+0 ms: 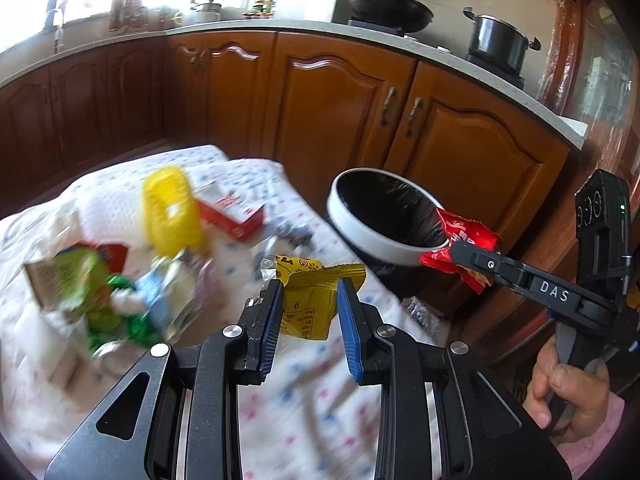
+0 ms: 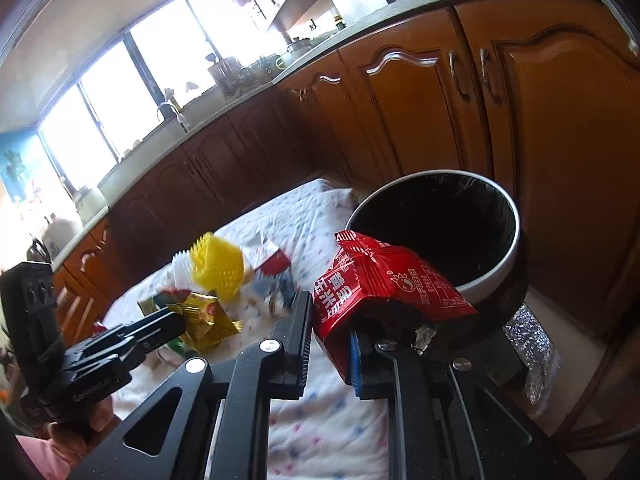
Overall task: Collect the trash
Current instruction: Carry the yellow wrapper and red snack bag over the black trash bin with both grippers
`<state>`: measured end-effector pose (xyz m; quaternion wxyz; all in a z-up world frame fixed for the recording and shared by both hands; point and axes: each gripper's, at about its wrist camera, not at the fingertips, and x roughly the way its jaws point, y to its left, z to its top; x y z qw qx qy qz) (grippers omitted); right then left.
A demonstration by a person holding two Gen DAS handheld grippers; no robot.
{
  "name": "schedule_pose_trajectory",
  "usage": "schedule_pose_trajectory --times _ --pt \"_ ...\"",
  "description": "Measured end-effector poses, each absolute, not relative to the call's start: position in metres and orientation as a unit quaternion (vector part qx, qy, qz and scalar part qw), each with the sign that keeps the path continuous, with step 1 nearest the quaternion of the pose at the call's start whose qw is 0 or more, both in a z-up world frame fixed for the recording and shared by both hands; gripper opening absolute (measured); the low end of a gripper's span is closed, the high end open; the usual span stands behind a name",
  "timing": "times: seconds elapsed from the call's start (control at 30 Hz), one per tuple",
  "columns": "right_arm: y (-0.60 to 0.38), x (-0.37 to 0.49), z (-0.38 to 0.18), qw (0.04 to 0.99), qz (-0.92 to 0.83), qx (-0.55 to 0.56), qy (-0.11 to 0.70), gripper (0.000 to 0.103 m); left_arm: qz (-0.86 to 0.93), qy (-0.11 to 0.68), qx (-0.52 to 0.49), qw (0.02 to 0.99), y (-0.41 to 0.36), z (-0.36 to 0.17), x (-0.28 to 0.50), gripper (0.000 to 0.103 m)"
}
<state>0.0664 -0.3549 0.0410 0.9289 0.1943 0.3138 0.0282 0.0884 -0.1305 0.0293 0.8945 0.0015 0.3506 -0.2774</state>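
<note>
Two wrappers were held over a quilted table in a wood-panelled kitchen, beside a lined bin.

The left gripper point(image 1: 308, 308) pinched a yellow wrapper point(image 1: 310, 300) between its blue pads, above the white cloth with small coloured prints point(image 1: 280, 412) that covered the table. The right gripper point(image 2: 330, 344) clamped a red snack packet point(image 2: 372, 292) at the near rim of the white-rimmed bin point(image 2: 508, 268), which had a black liner and stood just beside the table edge. Farther back on the cloth lay blurred litter: a yellow plastic basket point(image 1: 170, 212), a red and white box point(image 1: 232, 216) and green packaging point(image 1: 100, 304). Brown cabinet doors point(image 1: 332, 108) ran under a pale countertop point(image 1: 240, 26) carrying a black wok point(image 1: 384, 8) and a dark pot point(image 1: 498, 42); bright windows point(image 2: 120, 96) lit the far counter.
</note>
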Motion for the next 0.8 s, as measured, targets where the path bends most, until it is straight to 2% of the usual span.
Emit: schedule_pose_trajectory --times 0.43,0.63,0.8 --pt "-0.420 0.143 0.030 0.904 0.016 0.205 0.375 0.016 -0.324 0.355 0.042 0.876 -0.230 0.053 0.154 0.026" --pt "-0.424 0.159 0.022 0.899 0.013 0.197 0.391 0.016 -0.326 0.387 0.044 0.862 -0.258 0.040 0.188 0.026" --pt "-0.429 0.168 0.014 0.891 0.015 0.190 0.411 0.020 -0.321 0.417 0.050 0.849 -0.278 0.023 0.207 0.026"
